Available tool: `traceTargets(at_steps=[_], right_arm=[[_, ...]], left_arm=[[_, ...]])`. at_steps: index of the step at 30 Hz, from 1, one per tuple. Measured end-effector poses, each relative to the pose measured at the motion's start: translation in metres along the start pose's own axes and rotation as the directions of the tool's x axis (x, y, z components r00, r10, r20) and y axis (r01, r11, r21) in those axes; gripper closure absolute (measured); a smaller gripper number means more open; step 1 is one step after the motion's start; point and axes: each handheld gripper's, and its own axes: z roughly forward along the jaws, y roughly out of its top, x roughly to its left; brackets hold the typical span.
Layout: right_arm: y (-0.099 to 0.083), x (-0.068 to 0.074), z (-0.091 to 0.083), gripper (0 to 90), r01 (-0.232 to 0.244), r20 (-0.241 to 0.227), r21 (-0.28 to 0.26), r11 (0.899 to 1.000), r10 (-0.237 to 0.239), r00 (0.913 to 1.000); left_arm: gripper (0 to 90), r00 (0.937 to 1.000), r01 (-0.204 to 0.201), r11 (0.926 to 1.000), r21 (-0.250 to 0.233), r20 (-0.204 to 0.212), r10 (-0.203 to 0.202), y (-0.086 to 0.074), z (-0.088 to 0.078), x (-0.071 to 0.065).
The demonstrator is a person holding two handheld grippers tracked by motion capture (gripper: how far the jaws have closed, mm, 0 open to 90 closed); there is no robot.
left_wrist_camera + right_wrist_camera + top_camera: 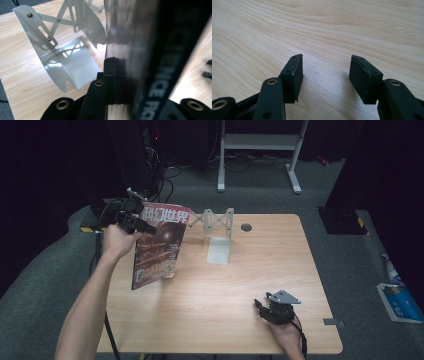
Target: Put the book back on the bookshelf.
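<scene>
Room: dark beyond the table (235, 285); the background is nearly black.
Tabletop: evenly lit from above, wood grain clear.
Shadows: soft ones lie under the magazine (160, 245) and beside the stand (219, 237).
Glare: bright sheen on the stand's metal plates in the left gripper view.
Blur: the magazine close to that camera is smeared and out of focus.
Right gripper view: sharp, with a faint shadow between the jaws.

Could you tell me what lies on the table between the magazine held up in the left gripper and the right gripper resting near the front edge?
Nothing: in the high view, bare wooden table runs from the magazine, clamped by the left gripper, to the right gripper. The metal bookstand stands farther back.
</scene>
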Motion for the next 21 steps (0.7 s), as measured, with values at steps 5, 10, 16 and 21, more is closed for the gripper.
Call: traceTargets(at_steps=[5, 10, 16, 21], right_arm=[[0.000, 0.000, 0.000, 44.0, -0.002, 0.002, 0.000, 1.000, 0.002, 1.0000], [0.000, 0.000, 0.000, 43.3, -0.007, 0.005, -0.004, 1.000, 0.007, 1.0000], [0.000, 0.001, 0.001, 42.9, -0.008, 0.007, -0.006, 1.000, 0.008, 0.9999], [0.000, 0.001, 0.001, 42.9, -0.008, 0.007, -0.006, 1.000, 0.008, 0.9999]], left_arm=[[83.9, 0.9999, 0.014, 0.9991, -0.039, -0.007, -0.014, -0.001, -0.003, 0.003], [83.9, 0.9996, 0.018, 0.9978, -0.064, -0.021, -0.020, -0.003, -0.007, 0.003], [83.9, 0.9974, 0.033, 0.9938, -0.106, -0.061, -0.039, -0.005, -0.013, 0.006], [83.9, 0.9952, 0.047, 0.9879, -0.148, -0.078, -0.059, -0.007, -0.018, 0.010]])
